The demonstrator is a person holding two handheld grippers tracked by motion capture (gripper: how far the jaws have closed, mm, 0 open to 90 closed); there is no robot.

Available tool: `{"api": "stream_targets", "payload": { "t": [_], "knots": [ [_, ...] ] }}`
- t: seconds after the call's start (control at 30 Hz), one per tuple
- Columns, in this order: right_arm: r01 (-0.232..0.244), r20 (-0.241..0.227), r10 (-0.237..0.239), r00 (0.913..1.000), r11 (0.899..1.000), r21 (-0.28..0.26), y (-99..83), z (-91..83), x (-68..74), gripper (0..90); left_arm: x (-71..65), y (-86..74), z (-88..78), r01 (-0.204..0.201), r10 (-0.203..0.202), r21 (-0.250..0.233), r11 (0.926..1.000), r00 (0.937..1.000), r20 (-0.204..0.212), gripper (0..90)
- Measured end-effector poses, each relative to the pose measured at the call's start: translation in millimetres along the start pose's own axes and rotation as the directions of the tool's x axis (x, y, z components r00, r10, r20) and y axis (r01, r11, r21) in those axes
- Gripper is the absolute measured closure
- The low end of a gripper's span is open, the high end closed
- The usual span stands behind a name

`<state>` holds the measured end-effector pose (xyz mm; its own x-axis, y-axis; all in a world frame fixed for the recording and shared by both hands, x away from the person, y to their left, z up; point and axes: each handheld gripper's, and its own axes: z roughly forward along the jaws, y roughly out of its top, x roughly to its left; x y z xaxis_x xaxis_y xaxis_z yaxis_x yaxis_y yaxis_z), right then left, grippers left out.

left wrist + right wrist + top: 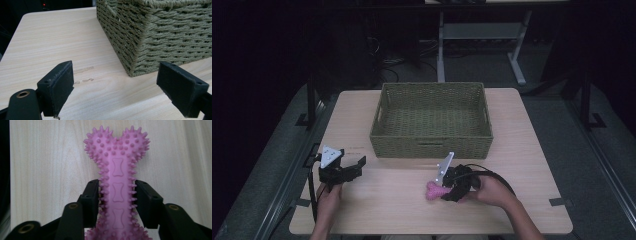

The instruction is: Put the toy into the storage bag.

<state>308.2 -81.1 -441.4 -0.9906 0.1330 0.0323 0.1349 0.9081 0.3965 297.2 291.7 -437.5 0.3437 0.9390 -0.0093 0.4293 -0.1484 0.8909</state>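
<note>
Your right gripper (117,195) has its two black jaws pressed against the shaft of a pink spiked bone toy (117,177), one jaw on each side, so the tongs are narrow and clamped on it. In the right gripper view the toy's forked, knobbly end points away from you over the pale wood, and small bone shapes are embossed along its flat middle. From the high view, the same right gripper (443,189) sits at the near middle of the table (532,150), with the bone toy (434,190) poking out to its left and your right hand (489,190) wrapped around the body behind it.

Your left gripper (117,85) stands wide, its jaws well apart with bare tabletop between them and nothing held. In the high view your left gripper (354,167) rests near the table's left edge, with your left hand (329,192) below it.

A woven green basket (432,145) stands on the far half of the table, beyond both grippers. Its near corner (135,62) rises just ahead of the left jaws, apart from them. A few faint marks (83,75) show on the wood beside the left jaw.
</note>
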Motion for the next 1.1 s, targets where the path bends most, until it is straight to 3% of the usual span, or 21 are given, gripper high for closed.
{"api": "stream_targets", "payload": {
  "t": [0.33, 0.5, 0.6, 0.83, 1.1],
  "knots": [
    [0.032, 0.02, -0.033, 0.9993, 0.999, 0.031, 4.0, -0.4, 3.0, 58.1, 1.2, -0.4, -0.3, 0.001, -0.001, 0.003, 1.0, 1.0, -0.006, 13.7],
    [0.02, 0.003, -0.02, 0.9998, 1.0, 0.022, 3.2, -2.7, 0.0, 58.2, 2.1, -0.5, -0.3, 0.006, -0.006, 0.0, 1.0, 1.0, -0.005, 13.7],
    [0.007, -0.017, -0.007, 0.9998, 1.0, -0.01, 1.3, -9.7, -3.3, 58.2, 1.8, -0.4, -1.0, 0.01, -0.01, -0.001, 1.0, 0.9999, -0.006, 13.7],
    [-0.005, -0.03, 0.004, 0.9995, 1.0, -0.022, 0.5, -24.5, -11.3, 58.1, 1.9, -1.1, -1.0, 0.013, -0.013, -0.003, 0.9999, 0.9999, -0.006, 13.7],
    [-0.023, -0.05, 0.019, 0.9986, 0.997, -0.074, 2.8, -49.6, -28.4, 58.2, 3.2, -1.0, -1.5, 0.01, -0.01, -0.002, 0.9999, 0.9999, -0.01, 13.6]
  ]
}}
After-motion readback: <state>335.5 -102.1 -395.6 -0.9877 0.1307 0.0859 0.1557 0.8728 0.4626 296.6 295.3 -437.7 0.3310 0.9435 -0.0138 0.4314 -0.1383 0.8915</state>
